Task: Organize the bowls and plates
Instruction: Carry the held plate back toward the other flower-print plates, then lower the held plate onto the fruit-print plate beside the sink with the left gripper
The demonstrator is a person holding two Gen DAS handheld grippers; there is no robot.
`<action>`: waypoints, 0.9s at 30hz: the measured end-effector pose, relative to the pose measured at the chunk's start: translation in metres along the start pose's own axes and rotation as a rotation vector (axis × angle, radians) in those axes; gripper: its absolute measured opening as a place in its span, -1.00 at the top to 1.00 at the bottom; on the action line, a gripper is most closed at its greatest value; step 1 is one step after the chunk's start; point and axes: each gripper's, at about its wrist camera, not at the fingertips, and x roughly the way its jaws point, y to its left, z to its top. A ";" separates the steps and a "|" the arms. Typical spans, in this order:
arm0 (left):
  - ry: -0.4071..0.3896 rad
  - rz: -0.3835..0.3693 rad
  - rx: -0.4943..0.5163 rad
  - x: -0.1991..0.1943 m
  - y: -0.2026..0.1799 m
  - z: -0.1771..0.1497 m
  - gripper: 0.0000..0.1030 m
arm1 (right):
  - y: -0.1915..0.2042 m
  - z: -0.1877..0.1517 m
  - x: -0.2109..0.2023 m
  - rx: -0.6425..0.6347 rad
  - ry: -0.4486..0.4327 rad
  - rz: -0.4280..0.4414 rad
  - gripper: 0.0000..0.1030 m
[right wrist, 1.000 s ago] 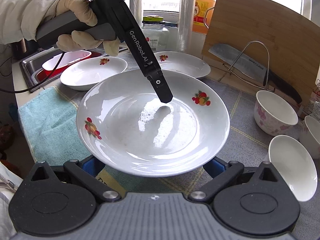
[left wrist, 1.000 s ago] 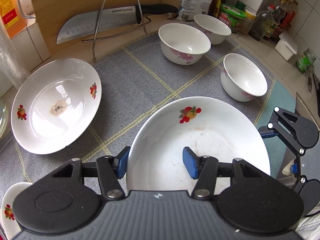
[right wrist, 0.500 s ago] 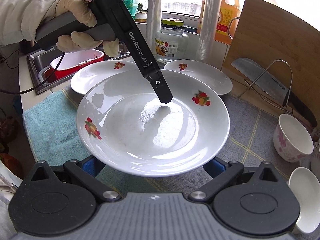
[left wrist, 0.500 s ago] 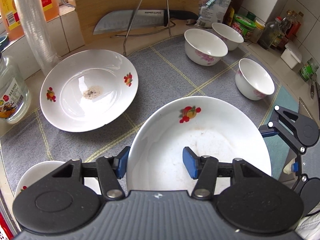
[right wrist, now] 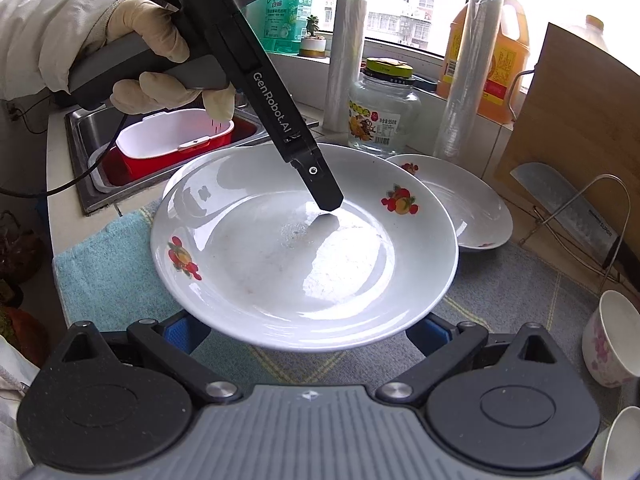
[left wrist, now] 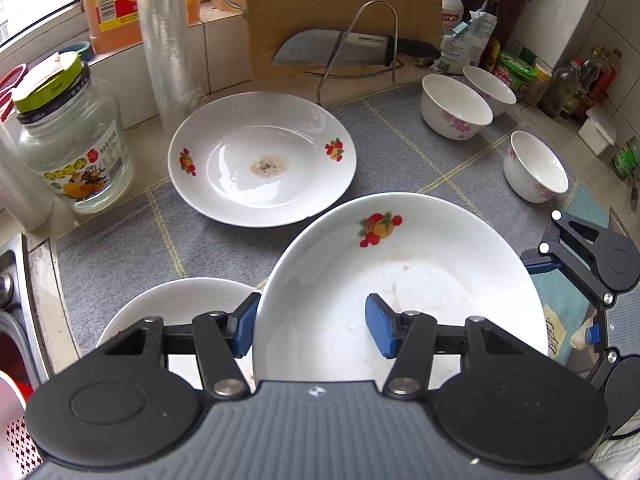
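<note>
A white plate with fruit prints point(left wrist: 400, 280) hangs above the grey mat. My left gripper point(left wrist: 312, 330) is shut on its near rim, one blue pad inside the plate and one outside. In the right wrist view that gripper point(right wrist: 328, 204), held by a gloved hand point(right wrist: 156, 40), reaches into the same plate point(right wrist: 280, 264). My right gripper point(right wrist: 312, 332) stands with its jaws wide apart and its tips hidden under the plate's edge. A stained plate point(left wrist: 262, 160) lies beyond, and another plate point(left wrist: 176, 312) lies just below left. Three bowls point(left wrist: 456, 108) stand at the back right.
A glass jar point(left wrist: 68, 136), film rolls point(left wrist: 168, 28) and an oil bottle point(right wrist: 492, 52) line the window side. A knife on a wire rack point(left wrist: 332, 52) leans against a cutting board. The sink with a red basin point(right wrist: 172, 144) is at the left, next to a teal towel point(right wrist: 108, 268).
Both grippers carried the plate leftwards over the mat, towards the sink side. The stained plate and the jar came into closer view; the bowls slid to the right. Neither grip changed.
</note>
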 end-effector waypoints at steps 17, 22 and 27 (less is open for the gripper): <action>-0.016 0.043 -0.072 -0.026 0.074 -0.030 -0.06 | 0.035 0.050 0.051 -0.065 -0.008 0.052 -1.00; -0.009 0.043 -0.085 -0.027 0.090 -0.036 -0.06 | 0.042 0.058 0.065 -0.070 0.000 0.063 -1.00; -0.003 0.039 -0.093 -0.025 0.102 -0.039 -0.06 | 0.047 0.062 0.076 -0.070 0.008 0.068 -1.00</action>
